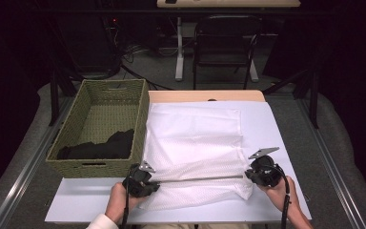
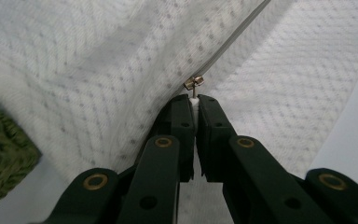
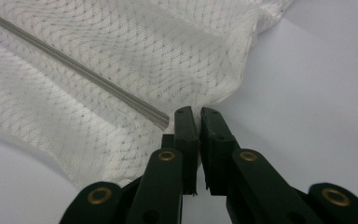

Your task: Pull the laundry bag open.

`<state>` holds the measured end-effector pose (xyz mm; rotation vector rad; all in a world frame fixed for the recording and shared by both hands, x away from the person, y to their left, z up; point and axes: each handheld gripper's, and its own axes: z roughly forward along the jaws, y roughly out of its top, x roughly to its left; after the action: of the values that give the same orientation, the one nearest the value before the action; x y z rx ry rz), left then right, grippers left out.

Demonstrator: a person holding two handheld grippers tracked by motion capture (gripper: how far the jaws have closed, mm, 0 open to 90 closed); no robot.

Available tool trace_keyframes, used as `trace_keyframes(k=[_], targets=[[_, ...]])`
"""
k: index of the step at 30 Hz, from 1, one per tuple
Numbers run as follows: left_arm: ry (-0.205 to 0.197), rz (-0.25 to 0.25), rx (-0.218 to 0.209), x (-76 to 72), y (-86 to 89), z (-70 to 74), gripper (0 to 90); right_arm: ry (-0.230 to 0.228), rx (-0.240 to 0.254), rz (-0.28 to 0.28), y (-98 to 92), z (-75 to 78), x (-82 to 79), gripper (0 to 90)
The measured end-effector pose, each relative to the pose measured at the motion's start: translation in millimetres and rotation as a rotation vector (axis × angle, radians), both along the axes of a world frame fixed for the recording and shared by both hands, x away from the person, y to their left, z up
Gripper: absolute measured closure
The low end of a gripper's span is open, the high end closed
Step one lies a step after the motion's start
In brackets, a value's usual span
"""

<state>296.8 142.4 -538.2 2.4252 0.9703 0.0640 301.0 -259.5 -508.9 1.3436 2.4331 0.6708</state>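
High view: a white mesh laundry bag (image 1: 195, 143) lay spread on the white table (image 1: 76, 202), just right of a green woven basket (image 1: 102, 126) that held a dark cloth (image 1: 102, 147). Along the bag's near part ran a grey zipper (image 1: 198, 179), pulled straight between the two tools. The left gripper (image 1: 145, 181) sat at the zipper's left end, near the basket's front right corner — the right gripper (image 1: 259, 172) sat at the zipper's right end, well apart from the basket.

In the left gripper view, the left gripper (image 2: 195, 100) had its jaws nearly together, pinching a white tab that hung from the metal zipper slider (image 2: 194, 83); the basket's green weave showed at the lower left edge.

In the right gripper view, the right gripper (image 3: 195, 113) had its jaws narrow, clamped on the edge of the bag's mesh just beside the zipper's end (image 3: 161, 120) — the bag (image 3: 121, 60) spread away from the jaws over the table.
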Motion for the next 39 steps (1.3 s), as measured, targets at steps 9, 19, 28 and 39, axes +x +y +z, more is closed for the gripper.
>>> trace_keyframes(k=[9, 19, 28, 39], targets=[[-0.003, 0.035, 0.011, -8.0, 18.8, -0.4, 86.2, 0.005, 0.001, 0.001, 0.5, -0.5, -0.3, 85.7], [-0.007, 0.073, 0.032, -13.7, 35.3, 0.5, 86.2, 0.007, 0.0, 0.002, 0.0, -1.9, 0.3, 85.8], [-0.03, 0.119, 0.042, -15.2, 51.9, 1.9, 86.2, 0.013, -0.003, -0.001, 0.6, -2.7, 0.5, 85.9], [-0.045, 0.157, 0.073, -14.4, 62.4, 2.3, 86.3, 0.01, -0.006, 0.0, 0.9, -2.8, 0.9, 86.0]])
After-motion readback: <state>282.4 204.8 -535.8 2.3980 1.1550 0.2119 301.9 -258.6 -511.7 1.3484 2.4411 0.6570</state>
